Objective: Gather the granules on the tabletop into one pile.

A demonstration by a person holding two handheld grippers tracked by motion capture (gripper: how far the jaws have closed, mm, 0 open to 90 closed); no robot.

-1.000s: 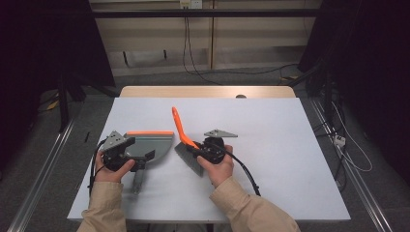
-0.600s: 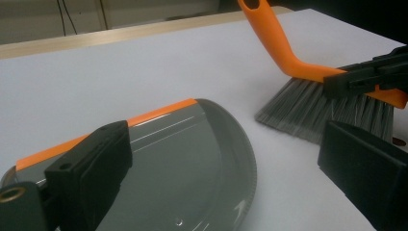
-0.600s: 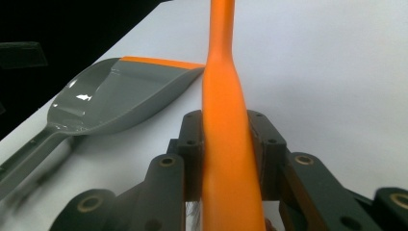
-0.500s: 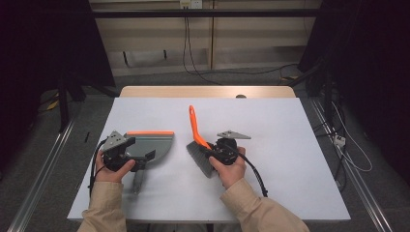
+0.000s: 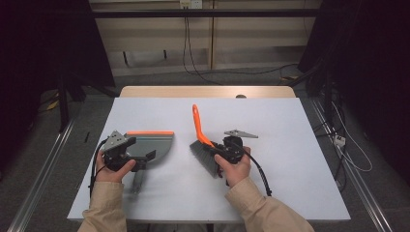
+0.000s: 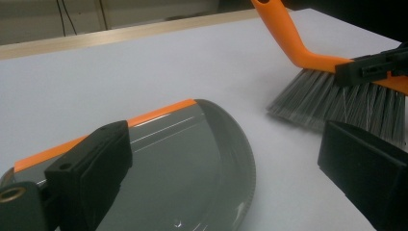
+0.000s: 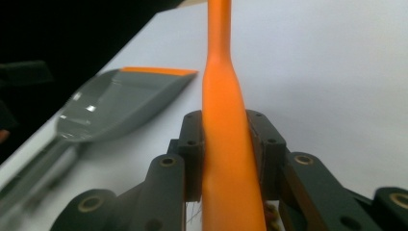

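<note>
On the left I am keeping the left claw (image 5: 145, 158) spread wide over the grey dustpan (image 5: 152, 145), which is lying flat on the white counter (image 5: 290, 135) with its orange lip (image 5: 150, 133) on the far edge. To the right, I am clamping the right claw (image 5: 215, 150) on the orange-handled brush (image 5: 200, 140), its grey bristles (image 5: 203, 157) pointing toward the dustpan, near but apart.
</note>
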